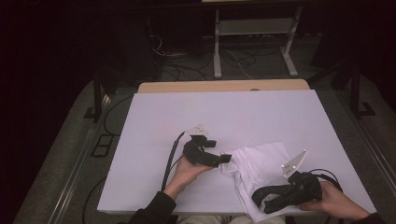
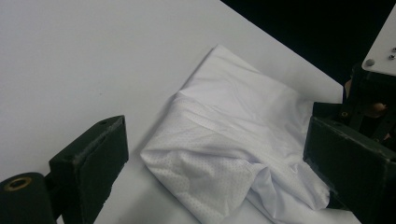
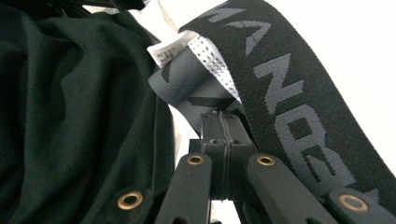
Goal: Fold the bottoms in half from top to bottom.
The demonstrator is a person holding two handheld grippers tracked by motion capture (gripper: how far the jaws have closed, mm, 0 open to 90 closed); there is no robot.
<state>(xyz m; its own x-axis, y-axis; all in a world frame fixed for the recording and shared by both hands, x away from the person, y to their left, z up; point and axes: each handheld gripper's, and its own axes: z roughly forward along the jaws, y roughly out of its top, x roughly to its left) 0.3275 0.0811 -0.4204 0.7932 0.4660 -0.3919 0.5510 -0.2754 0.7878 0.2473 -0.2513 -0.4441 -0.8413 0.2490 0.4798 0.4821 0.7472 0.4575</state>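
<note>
My right gripper [image 3: 223, 122] has its jaws clenched on the black waistband [image 3: 280, 93] of the white garment [image 1: 261, 168], which lies crumpled at the near right of the table [image 1: 224, 112], its near edge hanging at the table's front. My left gripper [image 2: 219, 154] has its jaws spread wide, one on each side of the garment's near fold, touching nothing that I can see.

The main risk is on the right. The bite looks thin, close to the band's edge by the sewn label [image 3: 170, 51], though that view is so close and dark that I cannot be sure how much of the band sits between the pads. If I lift or pull hard, the elastic could stretch and snap out.

On the left, closing where I am may gather several layers of the perforated fabric [image 2: 201, 163] at once, so spreading would drag the whole bundle. With the garment at the front edge, a dropped grip could let it slide off toward the person's lap.
</note>
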